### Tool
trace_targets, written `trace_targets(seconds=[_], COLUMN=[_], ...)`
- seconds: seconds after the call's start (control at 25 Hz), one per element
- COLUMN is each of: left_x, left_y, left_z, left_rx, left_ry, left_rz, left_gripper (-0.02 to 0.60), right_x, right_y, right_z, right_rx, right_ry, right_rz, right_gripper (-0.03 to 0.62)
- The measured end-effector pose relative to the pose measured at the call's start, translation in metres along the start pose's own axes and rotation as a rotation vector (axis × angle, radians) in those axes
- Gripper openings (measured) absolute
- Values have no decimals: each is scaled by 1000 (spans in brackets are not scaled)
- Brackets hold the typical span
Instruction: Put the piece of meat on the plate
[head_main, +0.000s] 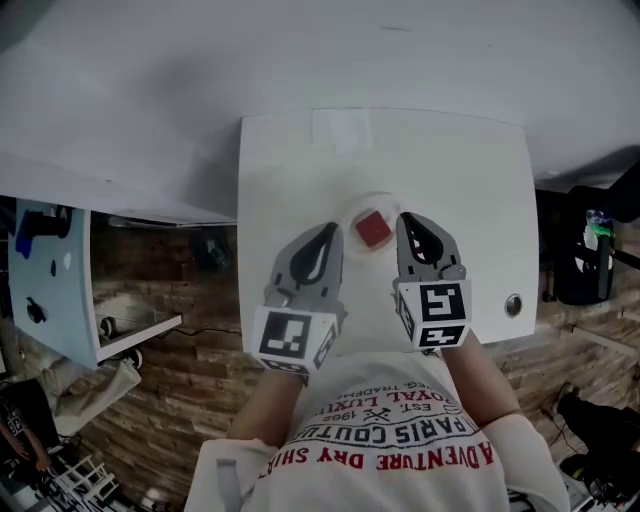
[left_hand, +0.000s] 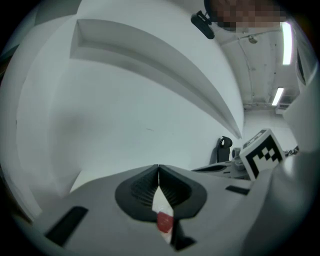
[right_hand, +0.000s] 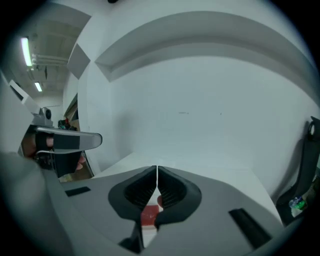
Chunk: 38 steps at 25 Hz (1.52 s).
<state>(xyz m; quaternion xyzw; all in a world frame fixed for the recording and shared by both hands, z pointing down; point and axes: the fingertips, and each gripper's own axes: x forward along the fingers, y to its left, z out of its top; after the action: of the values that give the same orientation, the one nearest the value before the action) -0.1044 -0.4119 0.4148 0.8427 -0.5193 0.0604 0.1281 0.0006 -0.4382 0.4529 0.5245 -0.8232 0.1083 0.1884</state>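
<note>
Currently both grippers idle over the white table; left gripper has its jaws shut tip to tip with nothing clamped; its own view confirms the left gripper pads meet at the tip; only a narrow slit stays open behind them.
Right gripper is the same: jaws fully together, empty; the right gripper view shows the tips touching.
Piece of meat, a red block, sits on the small white plate near the table's middle; it lies between the two grippers, clear of both; neither jaw touches it.
Through each slit a bit of red shows below: piece of meat in the left gripper view, piece of meat in the right gripper view; that is background seen past the jaws, not a grip.
Marker cube on the left gripper and marker cube on the right one both face the head camera; small round metal fitting sits near the table's right edge; brick-pattern floor shows below left.
</note>
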Motion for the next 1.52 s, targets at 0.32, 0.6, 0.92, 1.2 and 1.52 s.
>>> trace_targets(seconds=[0.32, 0.6, 0.92, 1.2, 1.52], left_x=[-20, -29, -35, -39, -39], left_y=[-22, -29, -22, -18, -18], left_z=[75, 94, 85, 78, 75], left_rx=[77, 103, 81, 69, 62], left_ry=[-151, -197, -189, -188, -185], left_rz=[-13, 1, 23, 25, 20], left_gripper=[8, 8, 8, 8, 8], right_x=[-60, -78, -78, -78, -77], right_y=[-7, -3, 8, 15, 13], right_z=[72, 101, 97, 94, 93], right_rx=[47, -3, -8, -2, 14], right_ry=[-228, -323, -314, -325, -325], right_rz=[16, 37, 44, 31, 19], right_gripper=[12, 12, 12, 12, 12])
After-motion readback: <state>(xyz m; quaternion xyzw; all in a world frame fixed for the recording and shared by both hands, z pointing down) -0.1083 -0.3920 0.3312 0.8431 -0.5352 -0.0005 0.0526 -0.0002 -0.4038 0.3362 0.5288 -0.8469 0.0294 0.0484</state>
